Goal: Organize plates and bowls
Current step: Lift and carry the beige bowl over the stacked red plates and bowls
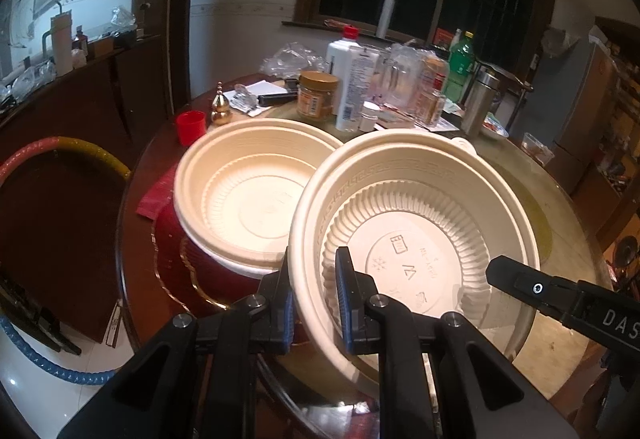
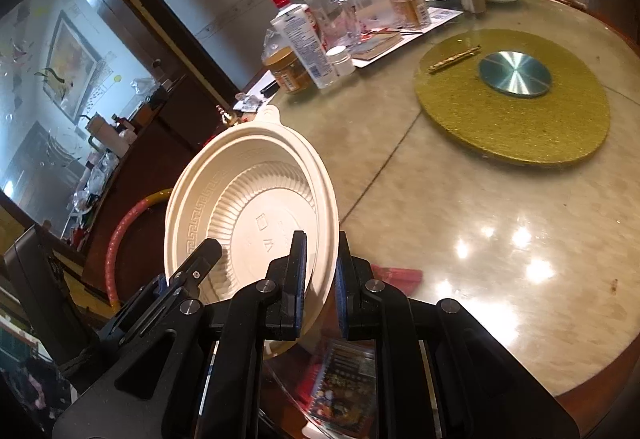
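Observation:
A cream plastic bowl with a ribbed inside hangs tilted above the round table, held at two places on its rim. My left gripper is shut on its near-left rim. My right gripper is shut on the rim of the same bowl. One finger of the right gripper reaches in over the bowl's right side in the left wrist view. The left gripper shows at the bowl's left in the right wrist view. A stack of matching cream bowls rests on a red object just left of the held bowl.
Bottles and jars, a red cup, a gold gourd ornament and a steel flask crowd the table's far side. A gold mat with a metal disc lies on the marble top. A coloured hoop stands left.

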Action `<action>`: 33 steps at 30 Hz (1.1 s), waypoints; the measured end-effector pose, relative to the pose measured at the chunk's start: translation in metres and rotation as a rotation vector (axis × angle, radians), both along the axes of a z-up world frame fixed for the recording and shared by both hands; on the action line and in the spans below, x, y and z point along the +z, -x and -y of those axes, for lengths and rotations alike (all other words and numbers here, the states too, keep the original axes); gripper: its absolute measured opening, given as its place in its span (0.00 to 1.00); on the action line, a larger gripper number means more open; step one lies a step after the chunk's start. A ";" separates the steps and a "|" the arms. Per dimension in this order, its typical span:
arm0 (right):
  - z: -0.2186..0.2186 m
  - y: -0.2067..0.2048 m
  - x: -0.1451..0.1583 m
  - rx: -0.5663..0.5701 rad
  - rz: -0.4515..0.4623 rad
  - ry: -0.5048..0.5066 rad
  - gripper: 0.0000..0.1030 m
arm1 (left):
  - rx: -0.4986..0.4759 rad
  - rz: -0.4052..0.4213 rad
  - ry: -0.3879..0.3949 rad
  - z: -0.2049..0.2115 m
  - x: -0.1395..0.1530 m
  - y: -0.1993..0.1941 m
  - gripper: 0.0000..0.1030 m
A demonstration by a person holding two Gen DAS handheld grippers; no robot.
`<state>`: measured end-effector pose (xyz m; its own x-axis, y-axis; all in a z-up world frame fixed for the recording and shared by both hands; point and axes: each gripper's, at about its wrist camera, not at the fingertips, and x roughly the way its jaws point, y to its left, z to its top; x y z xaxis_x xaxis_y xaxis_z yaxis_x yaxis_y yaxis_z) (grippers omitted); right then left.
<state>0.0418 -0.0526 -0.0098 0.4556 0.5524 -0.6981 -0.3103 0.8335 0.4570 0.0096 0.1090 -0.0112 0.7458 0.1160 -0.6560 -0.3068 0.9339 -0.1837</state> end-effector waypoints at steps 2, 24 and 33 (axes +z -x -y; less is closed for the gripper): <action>-0.005 -0.003 0.002 0.014 0.005 -0.006 0.12 | 0.011 0.008 -0.001 -0.003 0.003 0.001 0.16; -0.051 -0.013 0.020 0.132 0.046 -0.057 0.12 | 0.139 0.077 -0.043 -0.041 0.028 0.013 0.16; -0.079 -0.025 0.028 0.168 0.062 -0.042 0.12 | 0.185 0.077 -0.052 -0.062 0.032 0.006 0.16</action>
<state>0.0664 0.0269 0.0183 0.3959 0.6526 -0.6460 -0.4721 0.7481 0.4664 0.0033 0.1708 0.0210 0.7566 0.2882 -0.5869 -0.4608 0.8718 -0.1660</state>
